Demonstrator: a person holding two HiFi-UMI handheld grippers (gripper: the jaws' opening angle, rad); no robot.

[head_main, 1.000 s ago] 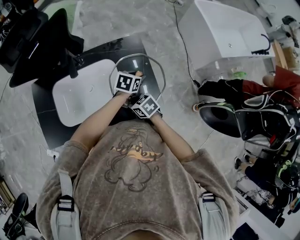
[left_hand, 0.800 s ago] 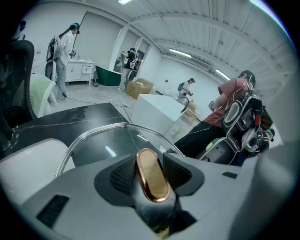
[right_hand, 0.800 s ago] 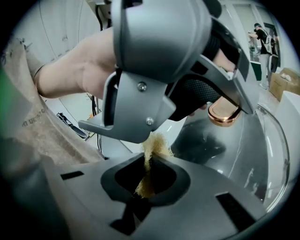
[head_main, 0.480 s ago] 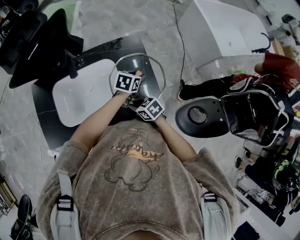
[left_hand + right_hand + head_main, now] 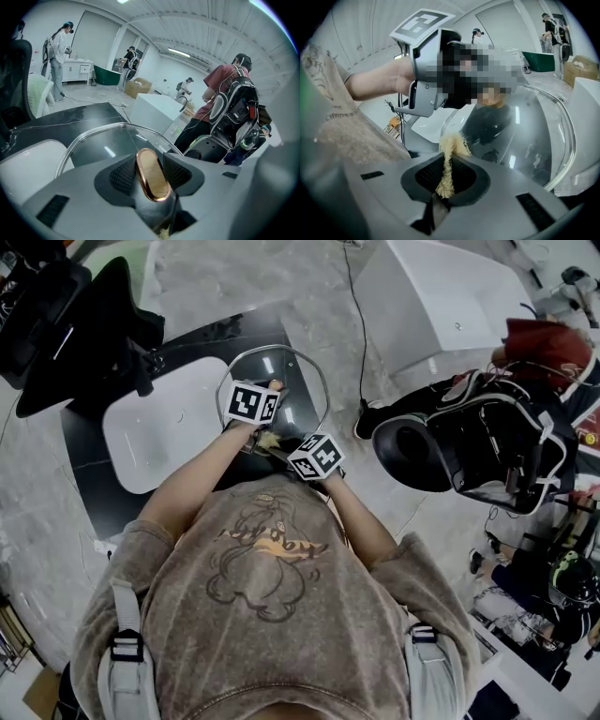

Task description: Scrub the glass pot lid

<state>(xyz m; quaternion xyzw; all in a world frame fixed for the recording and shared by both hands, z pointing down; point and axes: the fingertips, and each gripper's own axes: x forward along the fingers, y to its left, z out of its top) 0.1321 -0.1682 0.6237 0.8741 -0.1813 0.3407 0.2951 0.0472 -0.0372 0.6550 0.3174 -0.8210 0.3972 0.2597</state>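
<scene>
1. A white bathtub (image 5: 441, 306) stands on the floor beyond the work spot. A cable (image 5: 361, 324) runs past its near side.
2. A bystander (image 5: 539, 338) in a red top, wearing a black backpack rig, stands just right of the counter.
3. A black chair (image 5: 84, 334) stands at the counter's far left.
4. The black counter (image 5: 82, 460) carries a white basin (image 5: 155, 432).
5. The glass pot lid (image 5: 295, 395) is held above the counter, just right of the basin. It is tilted, with its knob side turned up towards the person.
6. The left gripper (image 5: 150, 164) is clamped on the lid's copper-coloured oval knob (image 5: 153, 180). The knob's long axis runs along the jaws. From above, this gripper's marker cube covers the lid's centre.
7. The right gripper (image 5: 446, 176) pinches a pale fibrous scrubber (image 5: 451, 143) in narrowly set jaws. The scrubber's frayed end sits by the lid's near rim; I cannot tell whether it touches the glass.
</scene>
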